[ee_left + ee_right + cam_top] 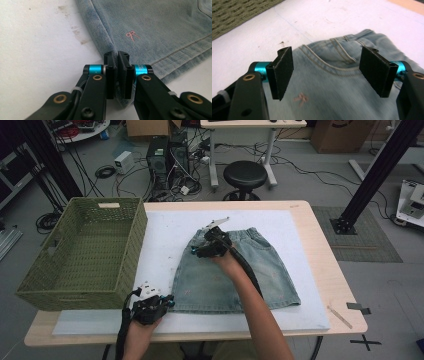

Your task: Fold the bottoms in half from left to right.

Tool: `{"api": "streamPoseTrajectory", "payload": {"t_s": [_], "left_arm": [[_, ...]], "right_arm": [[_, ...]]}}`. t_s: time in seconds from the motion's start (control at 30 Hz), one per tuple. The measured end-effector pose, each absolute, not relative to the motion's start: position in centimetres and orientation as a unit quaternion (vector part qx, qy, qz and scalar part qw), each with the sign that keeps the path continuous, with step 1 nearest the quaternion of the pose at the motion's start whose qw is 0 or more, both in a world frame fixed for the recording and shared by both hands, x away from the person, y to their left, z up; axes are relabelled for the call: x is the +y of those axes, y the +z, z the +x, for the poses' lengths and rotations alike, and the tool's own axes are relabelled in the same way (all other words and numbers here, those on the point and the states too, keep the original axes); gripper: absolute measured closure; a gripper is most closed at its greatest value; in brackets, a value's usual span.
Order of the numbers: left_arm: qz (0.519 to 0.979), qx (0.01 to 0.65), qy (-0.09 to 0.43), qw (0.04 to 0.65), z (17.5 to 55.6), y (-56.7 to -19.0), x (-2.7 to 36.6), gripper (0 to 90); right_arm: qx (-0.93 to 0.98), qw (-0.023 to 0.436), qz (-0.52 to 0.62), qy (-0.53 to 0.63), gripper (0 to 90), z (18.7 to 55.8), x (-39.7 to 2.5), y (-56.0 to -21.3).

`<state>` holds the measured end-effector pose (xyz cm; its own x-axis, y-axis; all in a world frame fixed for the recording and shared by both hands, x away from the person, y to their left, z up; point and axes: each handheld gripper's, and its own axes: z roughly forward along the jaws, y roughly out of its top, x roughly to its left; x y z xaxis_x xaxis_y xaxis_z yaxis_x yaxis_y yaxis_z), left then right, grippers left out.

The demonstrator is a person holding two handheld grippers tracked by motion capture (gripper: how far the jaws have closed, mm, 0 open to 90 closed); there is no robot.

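Observation:
A light-blue denim skirt point(235, 275) lies flat on the white mat point(165, 235), waistband away from me. My left gripper point(169, 301) sits at the skirt's near left hem corner. In the left gripper view its jaws stand pressed together point(117, 57) with the denim skirt's point(155, 32) side edge running in between them. Over the skirt's upper left part, near the waistband, my right gripper point(196, 251) is held. Its jaws are wide open point(329, 70) above the pocket seam of the skirt point(332, 85), with nothing between them.
A green woven basket point(85, 250) stands at the table's left, its rim close to the mat; its wall point(237, 15) appears beyond the right gripper. The wooden table point(325, 260) has a bare strip at the right. A black stool point(245, 172) is behind the table.

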<state>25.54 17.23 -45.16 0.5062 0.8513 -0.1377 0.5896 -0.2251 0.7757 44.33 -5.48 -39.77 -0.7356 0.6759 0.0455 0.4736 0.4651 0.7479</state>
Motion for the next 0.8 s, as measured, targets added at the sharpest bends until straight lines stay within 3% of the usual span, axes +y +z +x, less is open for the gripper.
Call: {"api": "streamPoseTrajectory", "payload": {"t_s": [0.43, 0.8], "left_arm": [[0.763, 0.472, 0.149, 0.416, 25.4, -45.3, 17.5, 85.3], [0.763, 0.472, 0.147, 0.416, 25.5, -45.2, 17.5, 85.4]], "right_arm": [[0.852, 0.113, 0.351, 0.371, 35.3, 46.5, -1.6, -40.8], [0.865, 0.129, 0.378, 0.304, 55.7, 47.4, 0.0, -42.8]]}}
